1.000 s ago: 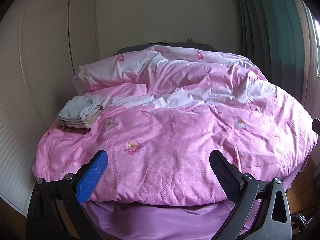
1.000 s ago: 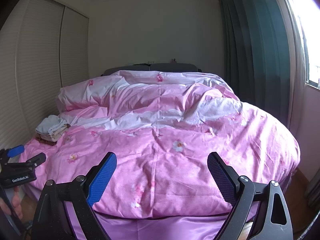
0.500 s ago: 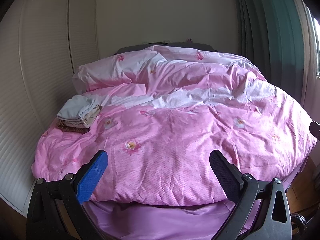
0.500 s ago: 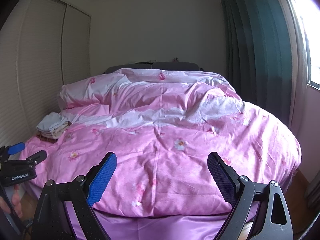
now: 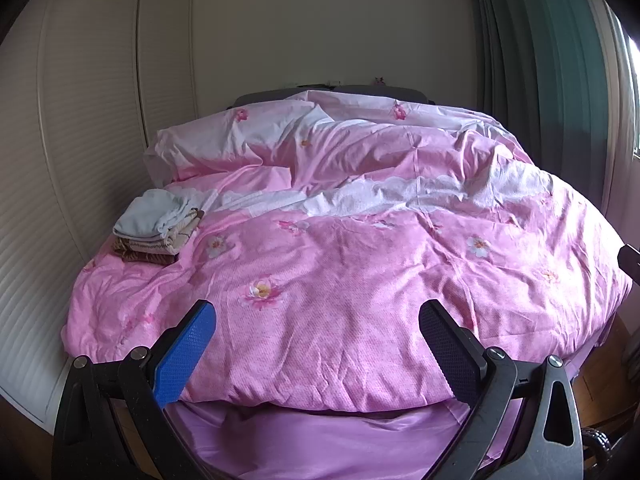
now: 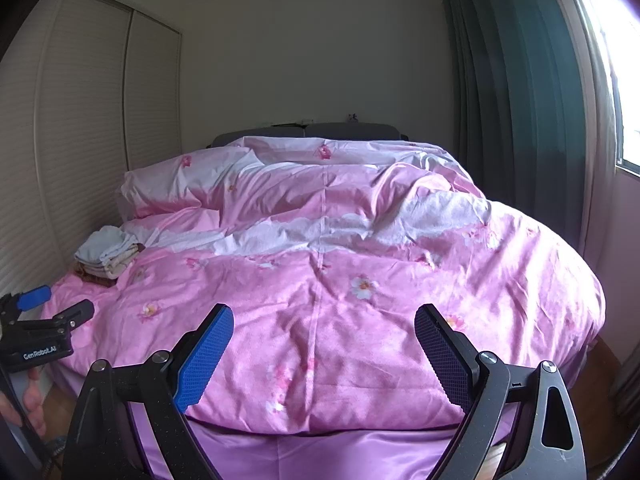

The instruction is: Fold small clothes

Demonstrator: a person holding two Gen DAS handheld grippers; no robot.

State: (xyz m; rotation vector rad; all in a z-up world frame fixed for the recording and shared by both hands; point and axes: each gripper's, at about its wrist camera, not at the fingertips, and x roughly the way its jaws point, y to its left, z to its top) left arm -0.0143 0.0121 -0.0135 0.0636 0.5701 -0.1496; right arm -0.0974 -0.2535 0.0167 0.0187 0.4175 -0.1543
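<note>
A small stack of folded clothes (image 5: 154,228), pale blue on top over cream and brown pieces, lies on the left side of the pink floral duvet (image 5: 360,264); it also shows in the right wrist view (image 6: 106,252). My left gripper (image 5: 318,322) is open and empty, held off the foot of the bed. My right gripper (image 6: 324,326) is open and empty, also off the foot of the bed. The left gripper also shows at the left edge of the right wrist view (image 6: 52,302), open.
White louvred wardrobe doors (image 5: 72,152) run along the left of the bed. Dark green curtains (image 6: 520,100) and a bright window (image 6: 624,80) stand on the right. A pillow (image 5: 224,140) lies at the head. Wooden floor (image 5: 600,392) shows at the lower right.
Both views have shifted slightly; the right gripper has drifted a little so the bed sits lower in its view. Both grippers stay open and empty.
</note>
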